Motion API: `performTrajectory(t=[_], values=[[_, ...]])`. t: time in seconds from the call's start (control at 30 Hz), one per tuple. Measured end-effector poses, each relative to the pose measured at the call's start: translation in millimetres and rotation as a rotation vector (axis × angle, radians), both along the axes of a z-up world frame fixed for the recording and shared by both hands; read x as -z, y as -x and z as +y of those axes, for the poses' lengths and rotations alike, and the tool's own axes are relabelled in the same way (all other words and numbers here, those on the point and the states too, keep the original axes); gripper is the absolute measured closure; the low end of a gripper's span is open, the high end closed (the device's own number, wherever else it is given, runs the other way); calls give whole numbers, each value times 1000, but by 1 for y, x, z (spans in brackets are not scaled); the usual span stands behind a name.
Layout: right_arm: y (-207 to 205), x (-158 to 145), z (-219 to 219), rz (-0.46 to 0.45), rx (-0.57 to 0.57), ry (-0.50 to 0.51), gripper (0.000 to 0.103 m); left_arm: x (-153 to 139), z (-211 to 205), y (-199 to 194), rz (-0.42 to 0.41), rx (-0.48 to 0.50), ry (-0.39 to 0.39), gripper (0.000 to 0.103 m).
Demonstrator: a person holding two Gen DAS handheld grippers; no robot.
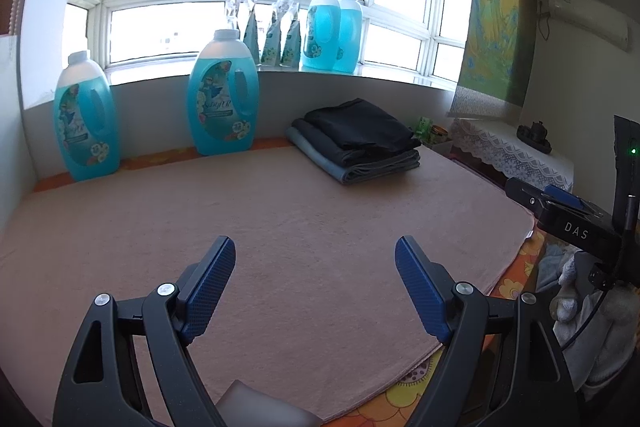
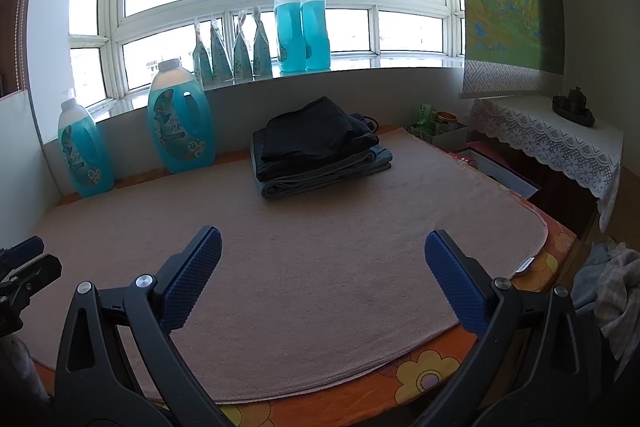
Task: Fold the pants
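Pants [image 2: 320, 143] folded in a stack at the far side of the pink blanket [image 2: 304, 267], below the windowsill.

I see dark pairs piled on a grey-blue one, with two blue detergent bottles [image 2: 180, 127] standing to their left against the wall. My left gripper [image 1: 316, 291] and right gripper [image 2: 324, 279] both hover over bare blanket, jaws spread wide, holding nothing, well short of the stack.

A matt, napped pink cloth mat [image 2: 320, 267] is being shown under folded pants [image 2: 320, 151] of soft dark fabric. Glossy translucent plastic is being seen in the detergent bottles [image 1: 223, 95]; textured blue rubbery pads [image 1: 208, 291] are being displayed.
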State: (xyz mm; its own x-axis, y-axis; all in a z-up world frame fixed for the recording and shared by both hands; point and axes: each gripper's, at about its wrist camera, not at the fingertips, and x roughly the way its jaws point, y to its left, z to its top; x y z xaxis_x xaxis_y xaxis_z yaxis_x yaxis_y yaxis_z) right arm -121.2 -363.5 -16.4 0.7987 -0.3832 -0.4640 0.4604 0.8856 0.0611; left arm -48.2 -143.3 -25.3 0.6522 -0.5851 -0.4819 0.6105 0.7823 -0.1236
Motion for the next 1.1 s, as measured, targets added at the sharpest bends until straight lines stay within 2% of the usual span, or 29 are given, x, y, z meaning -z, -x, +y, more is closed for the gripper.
performTrajectory(t=[1.1], values=[[-2,9,5,3,-3,-26,0,1,-1,0,2,-1,-12,21]])
